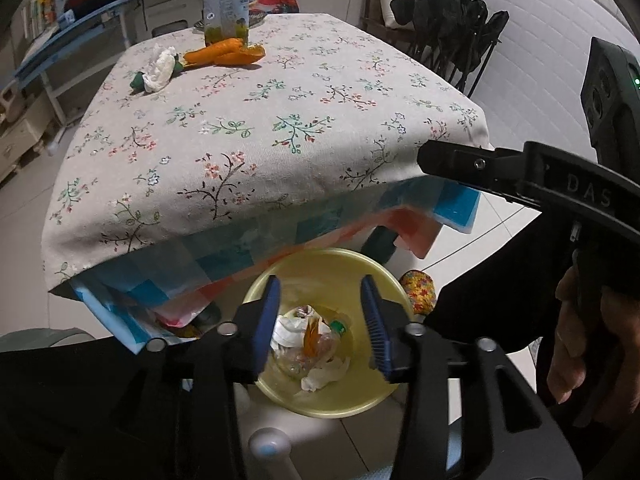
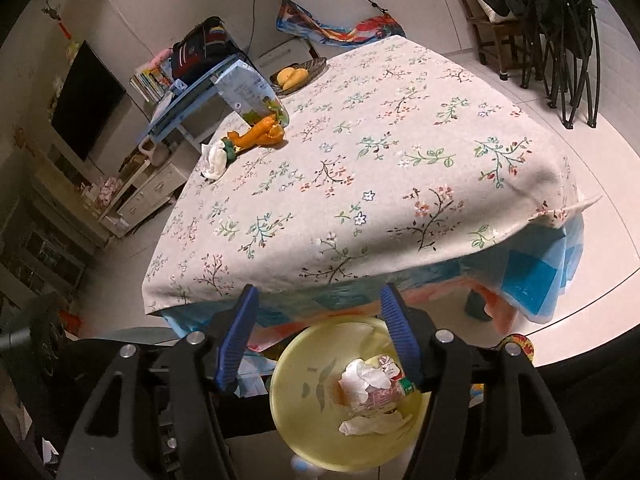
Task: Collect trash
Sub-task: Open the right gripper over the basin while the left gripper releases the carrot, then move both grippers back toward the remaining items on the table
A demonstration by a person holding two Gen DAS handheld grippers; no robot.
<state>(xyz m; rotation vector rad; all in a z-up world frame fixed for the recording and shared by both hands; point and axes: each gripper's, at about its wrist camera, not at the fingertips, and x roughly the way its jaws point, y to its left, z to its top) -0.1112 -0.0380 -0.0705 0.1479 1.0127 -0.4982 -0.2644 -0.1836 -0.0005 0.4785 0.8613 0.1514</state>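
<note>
Left and right wrist views at one moment of trash collection. The left gripper (image 1: 320,326) hangs at the lower centre of its frame, directly above a yellow bin (image 1: 320,400) on the floor by the table's near edge; its jaws stand apart with nothing between the pads, so it is released. The right gripper (image 2: 320,340), also released and empty, sits at the lower centre of its own frame, over the table edge and the bin's far rim. Inside the bin lie crumpled tissues (image 1: 290,330) and a clear plastic bottle (image 1: 316,350). Trash left on the flowered tablecloth (image 1: 280,140) is grouped at the upper left: a wadded tissue (image 1: 160,68), orange peel (image 1: 224,52) and an upright carton (image 1: 226,10). Judged handling: the tissue is light and soft, and takes a pinch anywhere across its bulk; the peel is limp and may slip, so grasp its thickest fold; the carton is light but crushable, best squeezed gently across its narrow sides.
</note>
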